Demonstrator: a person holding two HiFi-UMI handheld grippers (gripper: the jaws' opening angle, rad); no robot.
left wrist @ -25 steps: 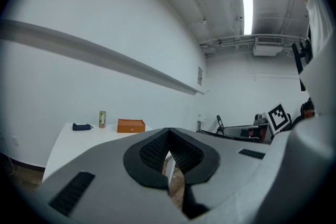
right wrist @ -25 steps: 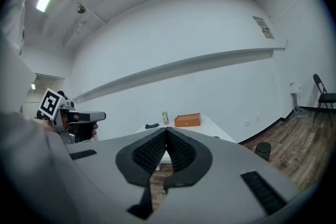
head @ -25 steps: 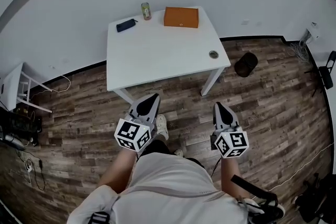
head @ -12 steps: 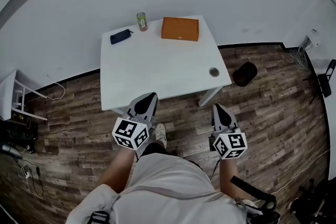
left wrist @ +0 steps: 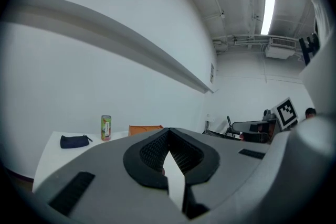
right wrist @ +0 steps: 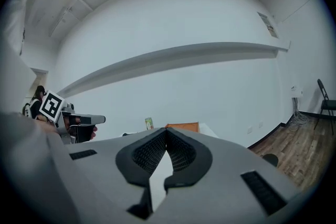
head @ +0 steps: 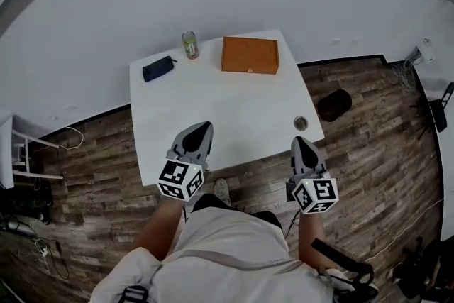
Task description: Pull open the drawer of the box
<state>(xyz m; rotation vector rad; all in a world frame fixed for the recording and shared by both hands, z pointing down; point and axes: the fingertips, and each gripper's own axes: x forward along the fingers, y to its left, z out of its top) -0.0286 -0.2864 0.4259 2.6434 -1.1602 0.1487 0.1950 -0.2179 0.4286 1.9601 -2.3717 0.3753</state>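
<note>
Both grippers are shut and empty. Left gripper [head: 203,126]: in its own view the jaws are tip to tip, the dark ribbed pads meet at the front, nothing sits between them. Right gripper [head: 297,141]: same, pads closed together at the tip, holding nothing. In the head view the left one shows over the near part of the white table [head: 234,110]. The right one is at the table's near edge by the right front corner. Both point toward the far wall. The orange box [head: 249,54] sits at the far edge of the table, right of centre, well apart from both grippers. Its outline looks flush (there's a small dark spot on the near face, too small to tell if it's the pull). Left of the box is an upright can [head: 189,45], near it but not touching. Further left a dark pouch [head: 158,69] lies flat. A small round thing [head: 301,123] sits on the table near the right front corner, just ahead of the right gripper. A black round object [head: 333,104] is on the wood floor [head: 369,152] right of the table. The left gripper view looks along the tabletop at pouch, can and box in a row against the white wall. The right gripper view shows can and box just above its jaws, with the left gripper off to one side.
</note>
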